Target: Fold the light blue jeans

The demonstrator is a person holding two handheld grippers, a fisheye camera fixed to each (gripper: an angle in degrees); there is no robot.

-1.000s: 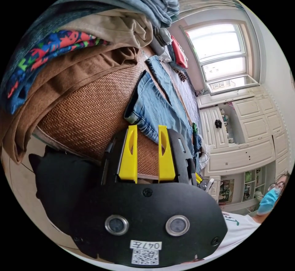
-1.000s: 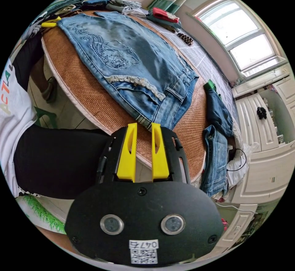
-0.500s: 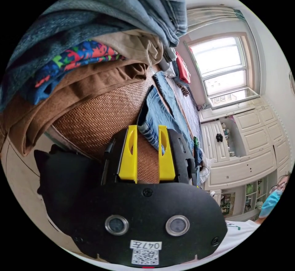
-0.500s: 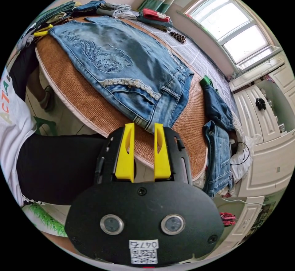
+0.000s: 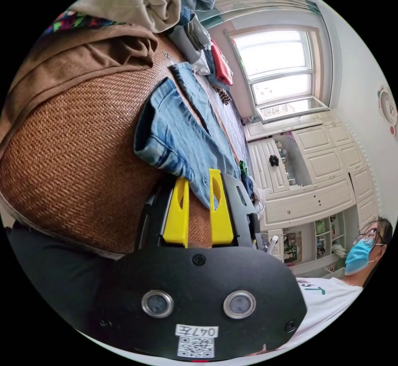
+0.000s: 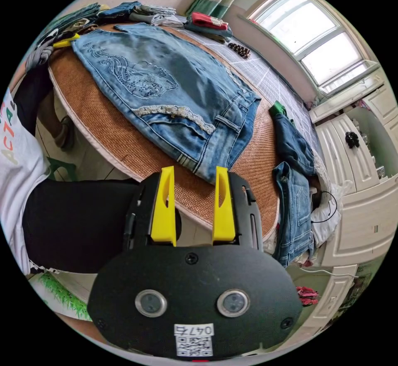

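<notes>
Left gripper (image 5: 198,181) jaws narrowing around the light blue jeans (image 6: 166,88) hem edge, grip unclear; right gripper (image 6: 191,179) gaping empty near waistband, bare woven mat (image 6: 124,146) lying beside

Left gripper (image 5: 198,183): black body, two yellow jaws set a narrow gap apart, not fully together; a fold of denim lies in the gap, and whether both jaws press on it cannot be told. In the right gripper view it shows as a yellow tip far off (image 6: 66,43).

Right gripper (image 6: 192,181): black body, two yellow jaws spread wide, nothing between them.

Person: torso in a white printed shirt (image 6: 14,150), legs in black (image 6: 78,225) close beside the right gripper. The left gripper view shows the shirt's shoulder (image 5: 327,299).
</notes>
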